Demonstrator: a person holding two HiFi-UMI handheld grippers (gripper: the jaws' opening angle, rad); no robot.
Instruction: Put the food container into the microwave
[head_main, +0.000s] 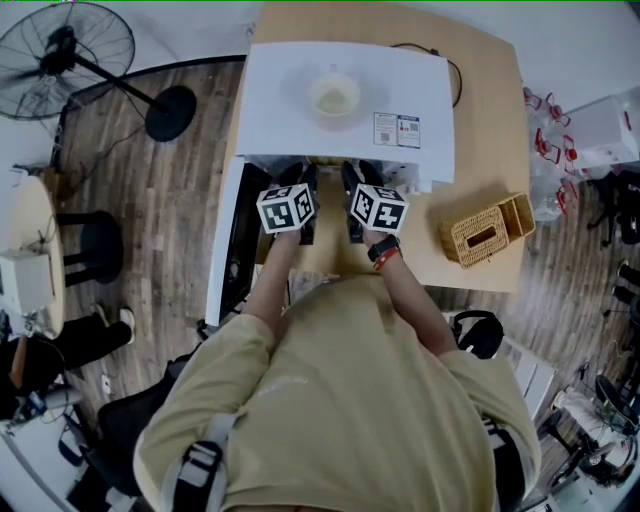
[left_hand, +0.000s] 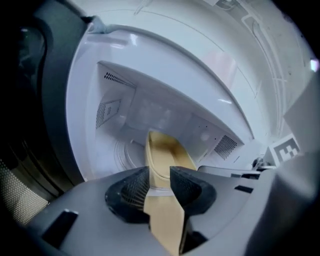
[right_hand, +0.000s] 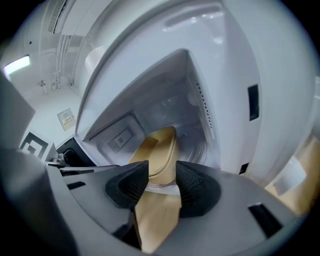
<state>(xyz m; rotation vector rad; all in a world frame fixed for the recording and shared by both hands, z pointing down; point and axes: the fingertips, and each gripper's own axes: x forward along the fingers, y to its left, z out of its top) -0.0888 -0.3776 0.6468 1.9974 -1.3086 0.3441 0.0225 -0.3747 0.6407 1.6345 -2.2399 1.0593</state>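
While the wooden desk (head_main: 490, 120) carries the white microwave (head_main: 280, 110) with its door (head_main: 225, 240) swung open to the left, the food container (left_hand: 167, 150), a shallow tan tray with a raised, rounded rim, reaches into the cavity over the turntable (left_hand: 127, 152). The left gripper (left_hand: 160, 177) and right gripper (right_hand: 161, 175) each clamp one side of its rim.
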